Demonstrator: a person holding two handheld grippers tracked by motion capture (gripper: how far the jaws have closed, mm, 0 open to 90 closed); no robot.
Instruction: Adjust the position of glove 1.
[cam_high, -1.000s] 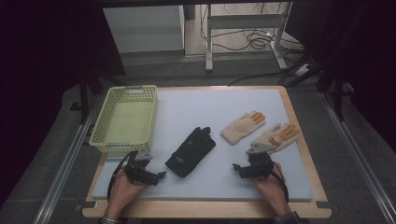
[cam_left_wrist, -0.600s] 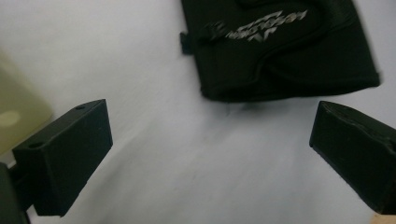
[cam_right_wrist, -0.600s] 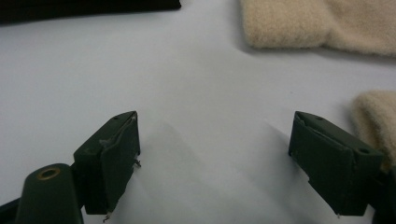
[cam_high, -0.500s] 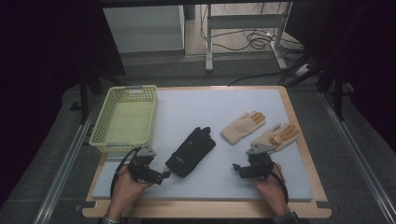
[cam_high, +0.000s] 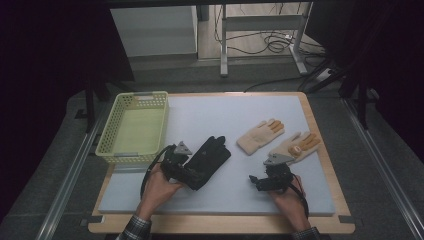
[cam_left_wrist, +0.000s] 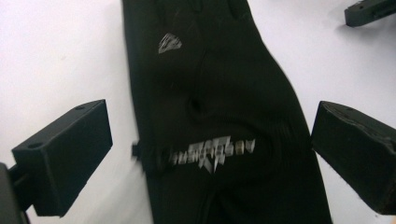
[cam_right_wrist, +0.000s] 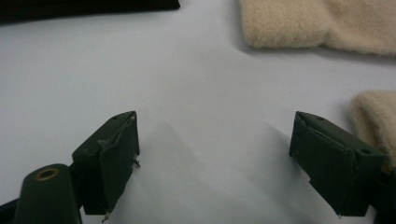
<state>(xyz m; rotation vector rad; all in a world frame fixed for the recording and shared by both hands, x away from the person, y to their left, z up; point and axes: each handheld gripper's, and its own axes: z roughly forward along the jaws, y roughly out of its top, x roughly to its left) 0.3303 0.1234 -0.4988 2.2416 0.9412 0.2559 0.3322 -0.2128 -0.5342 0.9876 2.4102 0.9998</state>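
Over the black glove (cam_left_wrist: 210, 116), the left gripper (cam_left_wrist: 210, 154) spreads its fingers wide (right gripper (cam_right_wrist: 215, 158) likewise, empty).

Matt black cloth glove (cam_left_wrist: 219, 116), fuzzy cream knit gloves (cam_high: 261, 135).

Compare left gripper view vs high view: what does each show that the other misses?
Left gripper view alone: the grey logo and lettering on the black glove, and the gap on either side between the open left gripper and the cuff. High view alone: the yellow basket, two beige gloves, the person's hands. Shared: black glove, white mat, part of the right gripper.
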